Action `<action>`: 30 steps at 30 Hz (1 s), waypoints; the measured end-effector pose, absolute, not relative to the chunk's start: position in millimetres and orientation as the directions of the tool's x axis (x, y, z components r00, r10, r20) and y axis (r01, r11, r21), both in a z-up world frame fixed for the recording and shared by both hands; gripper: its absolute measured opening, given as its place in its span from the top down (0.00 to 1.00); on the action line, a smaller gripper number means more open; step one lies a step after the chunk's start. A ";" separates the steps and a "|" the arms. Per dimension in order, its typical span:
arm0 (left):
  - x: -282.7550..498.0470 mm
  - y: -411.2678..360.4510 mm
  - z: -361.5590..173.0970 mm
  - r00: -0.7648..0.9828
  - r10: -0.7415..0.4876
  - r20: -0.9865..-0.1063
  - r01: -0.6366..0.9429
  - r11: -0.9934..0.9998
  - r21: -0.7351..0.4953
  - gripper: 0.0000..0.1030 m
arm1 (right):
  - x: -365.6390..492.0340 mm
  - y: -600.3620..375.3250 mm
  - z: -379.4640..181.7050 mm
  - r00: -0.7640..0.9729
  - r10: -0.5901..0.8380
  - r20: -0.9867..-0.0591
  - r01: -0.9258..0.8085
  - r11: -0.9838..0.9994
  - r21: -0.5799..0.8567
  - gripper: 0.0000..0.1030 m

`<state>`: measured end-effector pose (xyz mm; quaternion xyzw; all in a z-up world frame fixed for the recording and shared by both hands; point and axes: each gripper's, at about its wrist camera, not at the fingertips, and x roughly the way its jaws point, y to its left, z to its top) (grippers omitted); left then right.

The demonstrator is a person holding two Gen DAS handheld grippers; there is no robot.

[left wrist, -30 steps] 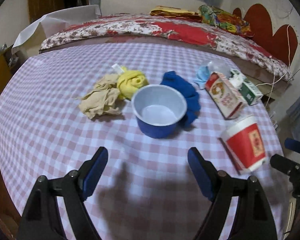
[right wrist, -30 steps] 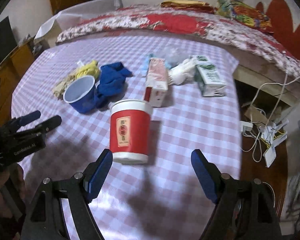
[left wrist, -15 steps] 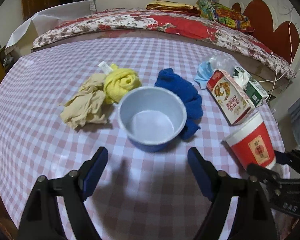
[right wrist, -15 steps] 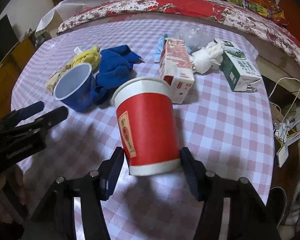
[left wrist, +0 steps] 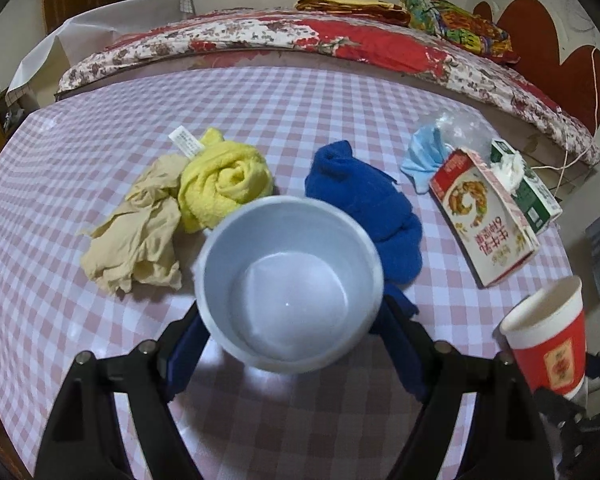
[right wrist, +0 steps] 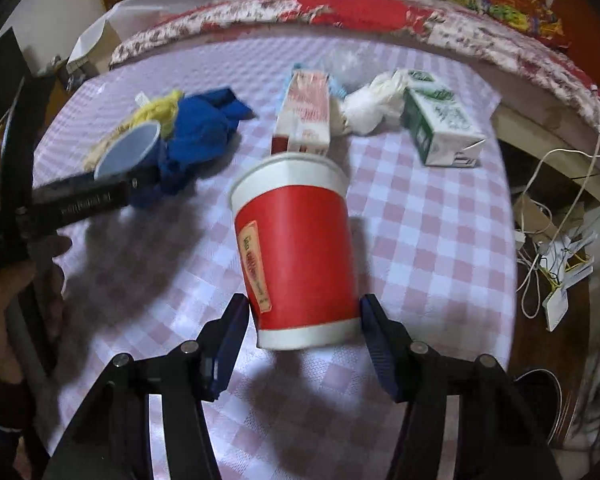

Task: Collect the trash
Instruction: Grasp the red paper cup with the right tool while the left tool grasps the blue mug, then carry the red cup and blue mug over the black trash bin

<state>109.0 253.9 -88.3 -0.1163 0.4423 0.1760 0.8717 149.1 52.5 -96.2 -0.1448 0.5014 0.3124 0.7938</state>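
Trash: two paper cups, two cartons, a face mask, a plastic bag and a wad of tissue lie on the checked bench (left wrist: 340, 92); none is seen collected in a bin, and no bin is in view.
Left gripper (left wrist: 292, 340): its fingers stand on both sides of the blue paper cup (left wrist: 290, 280) and seem to touch the wall; I judge they grasp it, though the contact is partly hidden under the rim.
Right gripper (right wrist: 304, 328): its fingers are clenched around the base of the red paper cup (right wrist: 296, 248), which is tilted and seems lifted off the bench.
Red-and-white carton (left wrist: 484, 216): lies on its side, just behind the red cup.
Green milk carton (right wrist: 440, 128): lies at the far right, touching the white crumpled tissue (right wrist: 374, 106).
Blue face mask (left wrist: 424, 156): beside the clear plastic bag (left wrist: 456, 128), untouched.
Cloths: blue cloth (left wrist: 376, 208), yellow cloth (left wrist: 224, 184) and beige cloth (left wrist: 136, 232) lie around the blue cup; whether they count as trash, I cannot tell.
Progress: early, in my judgement. Two cups are in hand; the cartons, tissue, mask and bag are left.
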 end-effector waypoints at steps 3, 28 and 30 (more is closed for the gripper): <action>111.2 256.7 -89.8 0.542 0.198 -0.816 -0.418 0.907 -0.057 0.26 | 152.6 62.1 -102.3 0.309 0.325 -0.894 -0.650 0.759 0.051 0.33; 79.6 210.4 -57.4 0.621 0.190 -0.761 -0.340 0.940 -0.043 0.28 | 153.1 17.9 -60.3 0.433 0.375 -0.820 -0.544 0.834 0.094 0.47; 79.0 202.8 -53.5 0.626 0.187 -0.757 -0.330 0.943 -0.040 0.28 | 152.0 11.7 -57.0 0.441 0.380 -0.813 -0.537 0.838 0.100 0.47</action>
